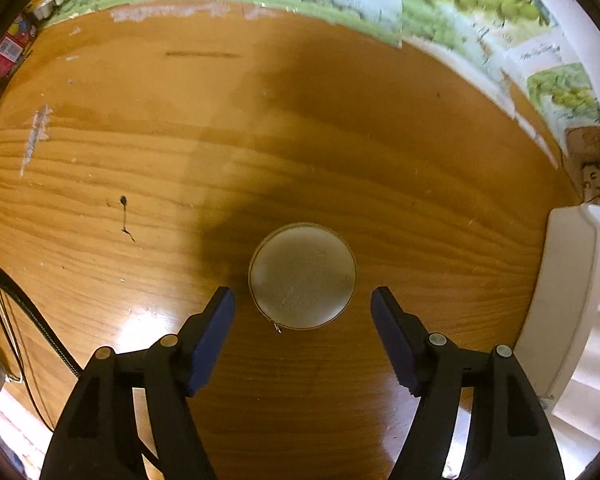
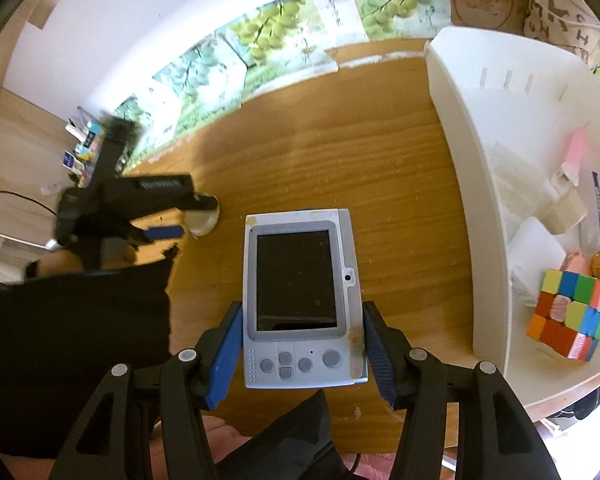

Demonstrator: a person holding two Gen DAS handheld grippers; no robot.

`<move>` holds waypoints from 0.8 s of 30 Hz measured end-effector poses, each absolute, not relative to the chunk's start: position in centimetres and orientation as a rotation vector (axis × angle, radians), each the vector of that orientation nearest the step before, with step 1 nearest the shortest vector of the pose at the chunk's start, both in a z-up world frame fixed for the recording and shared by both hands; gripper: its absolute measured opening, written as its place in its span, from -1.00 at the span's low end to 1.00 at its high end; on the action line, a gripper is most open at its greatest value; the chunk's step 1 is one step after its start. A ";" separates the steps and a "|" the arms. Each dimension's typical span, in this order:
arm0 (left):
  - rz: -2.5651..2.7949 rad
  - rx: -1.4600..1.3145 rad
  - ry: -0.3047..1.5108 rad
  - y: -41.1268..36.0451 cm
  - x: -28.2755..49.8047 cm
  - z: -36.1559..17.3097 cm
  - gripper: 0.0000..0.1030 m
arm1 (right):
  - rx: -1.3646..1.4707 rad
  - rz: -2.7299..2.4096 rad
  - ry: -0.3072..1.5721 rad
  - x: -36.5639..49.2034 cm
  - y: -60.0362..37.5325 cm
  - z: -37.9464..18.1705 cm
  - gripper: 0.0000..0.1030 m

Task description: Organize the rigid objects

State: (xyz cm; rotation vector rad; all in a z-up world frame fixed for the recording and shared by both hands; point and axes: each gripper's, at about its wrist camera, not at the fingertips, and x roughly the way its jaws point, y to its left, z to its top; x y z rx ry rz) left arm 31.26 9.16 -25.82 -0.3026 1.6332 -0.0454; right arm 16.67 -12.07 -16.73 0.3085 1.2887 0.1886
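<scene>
A round white disc-shaped case [image 1: 302,276] lies flat on the wooden table [image 1: 140,160]. My left gripper [image 1: 302,296] points down over it and is open, a pad on each side with a clear gap to the case. The right wrist view shows the same case [image 2: 206,220] under the left gripper [image 2: 198,218]. My right gripper [image 2: 303,310] is shut on a grey handheld device [image 2: 296,280] with a dark screen and round buttons. Its blue pads press on the device's two long sides above the table.
A white storage bin [image 2: 460,160] stands at the right and holds a colour cube [image 2: 568,316], a small bottle and white boxes. Its rim [image 1: 560,300] shows beside the left gripper. Grape-printed paper lines the far wall. A dark sleeve [image 2: 72,320] and cables lie at the left.
</scene>
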 end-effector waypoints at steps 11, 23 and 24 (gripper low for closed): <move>-0.021 -0.252 1.616 8.5 31.6 -25.4 0.14 | 0.325 0.180 1.241 16.0 -13.3 -14.1 0.11; -0.030 -0.300 1.619 7.4 27.5 -24.4 0.13 | 0.292 0.208 1.240 15.7 -15.5 -12.3 0.11; -0.037 -0.302 1.617 7.0 27.0 -24.1 0.13 | 0.288 0.211 1.241 15.7 -15.8 -12.2 0.11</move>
